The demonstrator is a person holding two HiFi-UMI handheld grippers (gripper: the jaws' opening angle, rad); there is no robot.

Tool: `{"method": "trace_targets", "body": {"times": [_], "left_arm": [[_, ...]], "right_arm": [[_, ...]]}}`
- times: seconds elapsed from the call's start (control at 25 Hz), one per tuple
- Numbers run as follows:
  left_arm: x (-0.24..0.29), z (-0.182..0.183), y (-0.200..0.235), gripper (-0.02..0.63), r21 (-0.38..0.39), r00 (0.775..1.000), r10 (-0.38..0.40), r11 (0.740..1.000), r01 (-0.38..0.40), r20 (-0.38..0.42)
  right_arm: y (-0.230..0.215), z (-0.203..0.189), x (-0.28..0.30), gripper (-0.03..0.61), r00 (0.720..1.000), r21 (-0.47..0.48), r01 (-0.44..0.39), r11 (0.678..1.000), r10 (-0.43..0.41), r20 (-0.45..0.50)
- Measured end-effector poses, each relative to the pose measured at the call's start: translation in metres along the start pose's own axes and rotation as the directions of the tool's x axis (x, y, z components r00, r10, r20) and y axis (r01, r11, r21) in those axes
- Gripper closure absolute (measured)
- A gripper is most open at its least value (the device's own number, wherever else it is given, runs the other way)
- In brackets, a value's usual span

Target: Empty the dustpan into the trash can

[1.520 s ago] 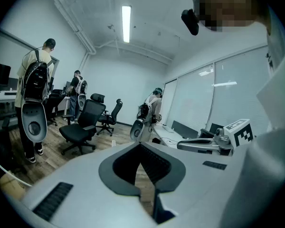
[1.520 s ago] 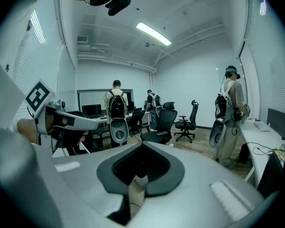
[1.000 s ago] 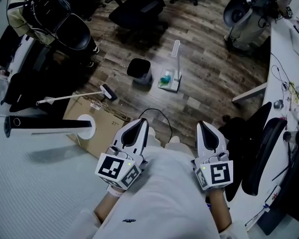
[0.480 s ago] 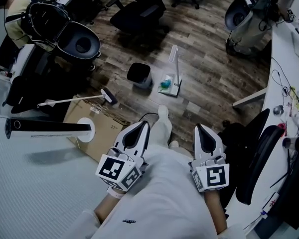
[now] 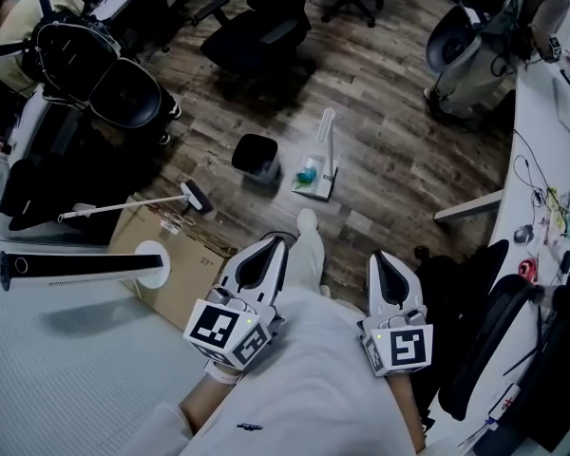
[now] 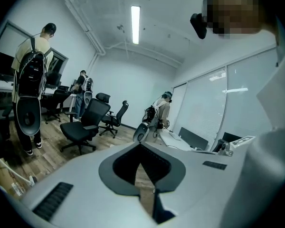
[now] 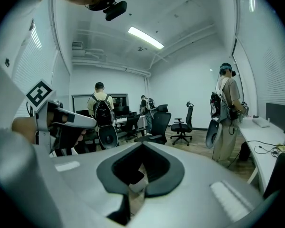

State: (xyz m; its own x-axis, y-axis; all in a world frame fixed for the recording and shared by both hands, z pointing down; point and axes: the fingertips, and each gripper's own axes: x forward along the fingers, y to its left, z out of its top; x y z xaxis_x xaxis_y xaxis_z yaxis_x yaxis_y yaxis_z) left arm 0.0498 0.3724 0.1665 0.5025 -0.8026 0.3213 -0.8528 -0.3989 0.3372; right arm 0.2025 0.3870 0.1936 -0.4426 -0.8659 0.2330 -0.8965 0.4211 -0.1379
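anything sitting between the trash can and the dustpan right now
Nothing. In the head view, only a narrow strip of bare wood floor separates the trash can from the dustpan, which stands beside it with its handle upright.

Floor, centre: trash can (image 5: 257, 156) stands just left of the dustpan (image 5: 318, 186), near it but apart, the dustpan's handle upright. Nearer and further left: broom (image 5: 133, 204) lies flat, its head toward the trash can, along the far edge of a cardboard box (image 5: 161, 264). Behind the trash can: office chair (image 5: 256, 36); along the right edge: desk (image 5: 537, 112).
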Motion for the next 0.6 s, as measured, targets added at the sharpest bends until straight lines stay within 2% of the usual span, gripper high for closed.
{"method": "trace_targets", "body": {"times": [0.28,0.6], "left_arm": [[0.065,0.016,0.037,0.607,-0.008,0.999,-0.019,1.000,0.019,-0.049],[0.150,0.067,0.086,0.607,0.000,0.997,-0.030,1.000,0.030,-0.065]], "right_arm": [[-0.023,0.003,0.064,0.568,1.000,-0.012,0.007,1.000,-0.007,-0.025],[-0.065,0.034,0.162,0.566,0.999,0.004,0.009,1.000,-0.009,-0.049]]}}
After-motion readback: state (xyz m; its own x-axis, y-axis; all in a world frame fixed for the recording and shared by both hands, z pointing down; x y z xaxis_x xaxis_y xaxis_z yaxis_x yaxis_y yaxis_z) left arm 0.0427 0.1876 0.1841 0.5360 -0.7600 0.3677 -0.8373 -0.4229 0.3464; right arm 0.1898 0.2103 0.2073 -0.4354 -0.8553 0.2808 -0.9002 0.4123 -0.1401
